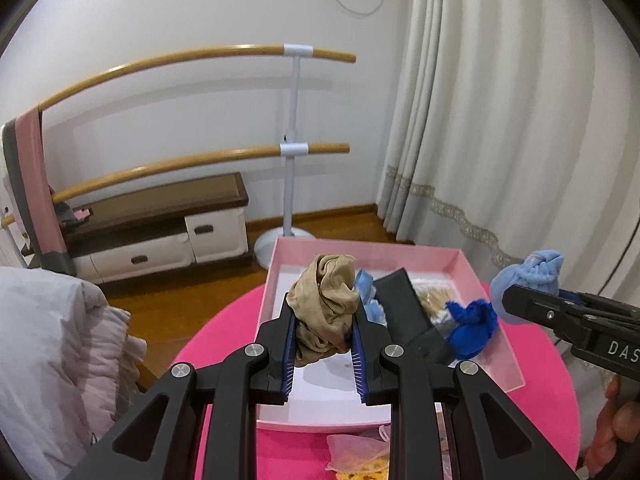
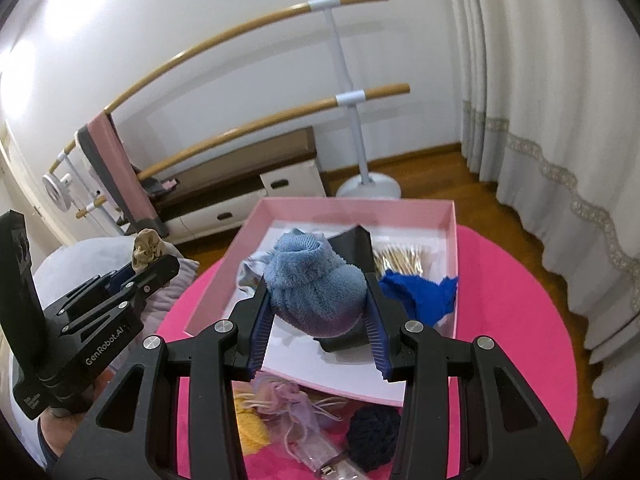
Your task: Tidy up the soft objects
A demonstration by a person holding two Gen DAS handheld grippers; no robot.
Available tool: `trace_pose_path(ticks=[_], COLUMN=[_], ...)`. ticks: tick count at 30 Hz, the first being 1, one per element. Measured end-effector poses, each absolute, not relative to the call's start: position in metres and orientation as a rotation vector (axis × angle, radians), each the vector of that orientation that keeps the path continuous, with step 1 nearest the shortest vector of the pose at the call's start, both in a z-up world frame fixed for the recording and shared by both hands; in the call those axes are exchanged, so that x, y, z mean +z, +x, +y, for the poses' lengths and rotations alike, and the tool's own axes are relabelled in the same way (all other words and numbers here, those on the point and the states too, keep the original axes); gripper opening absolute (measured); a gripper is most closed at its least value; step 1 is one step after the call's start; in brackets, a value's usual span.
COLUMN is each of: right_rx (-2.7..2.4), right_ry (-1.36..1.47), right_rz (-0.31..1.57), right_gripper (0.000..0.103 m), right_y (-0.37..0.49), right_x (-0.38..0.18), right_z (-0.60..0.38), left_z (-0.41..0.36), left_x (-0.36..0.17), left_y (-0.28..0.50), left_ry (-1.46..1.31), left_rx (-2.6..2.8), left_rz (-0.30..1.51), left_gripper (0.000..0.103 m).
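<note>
While poised above the pink box, pinched between left gripper fingers: beige stocking bundle; clamped in right gripper: light-blue fleece roll.

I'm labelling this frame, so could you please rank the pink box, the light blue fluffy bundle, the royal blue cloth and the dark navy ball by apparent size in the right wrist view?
1. pink box
2. light blue fluffy bundle, enlarged by nearness, held in the right claw
3. royal blue cloth and dark navy ball look alike; unranked.
</note>
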State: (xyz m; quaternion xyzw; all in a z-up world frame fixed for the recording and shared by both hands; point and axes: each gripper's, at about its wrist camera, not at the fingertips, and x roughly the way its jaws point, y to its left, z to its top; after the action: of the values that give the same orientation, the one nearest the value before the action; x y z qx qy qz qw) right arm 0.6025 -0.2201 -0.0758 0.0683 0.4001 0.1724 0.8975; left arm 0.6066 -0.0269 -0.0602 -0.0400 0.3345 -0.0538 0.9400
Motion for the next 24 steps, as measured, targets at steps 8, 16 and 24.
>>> trace_pose_path(ticks=[8,16,24], right_rx=[0.325,0.285,0.247], right_ry=[0.149,0.167,0.266], right_rz=[0.912,0.989,0.924], right_gripper=[0.039,0.051,0.103], right_y=[0.623,0.627,0.611], right_x=[-0.109,-0.134,-0.12], right_z=[-0.224,-0.229,-0.249], left_z=[-0.038,-0.052,-0.051], left_x=[-0.085,-0.098,-0.074], left_y=[0.657,0.682,0.662], left_ry=[-0.069,-0.044,-0.049], left_rx=[-0.106,-0.054,-0.015], left_rz=[0.747,0.78,0.688], left_gripper=[0.022,0.083,0.103])
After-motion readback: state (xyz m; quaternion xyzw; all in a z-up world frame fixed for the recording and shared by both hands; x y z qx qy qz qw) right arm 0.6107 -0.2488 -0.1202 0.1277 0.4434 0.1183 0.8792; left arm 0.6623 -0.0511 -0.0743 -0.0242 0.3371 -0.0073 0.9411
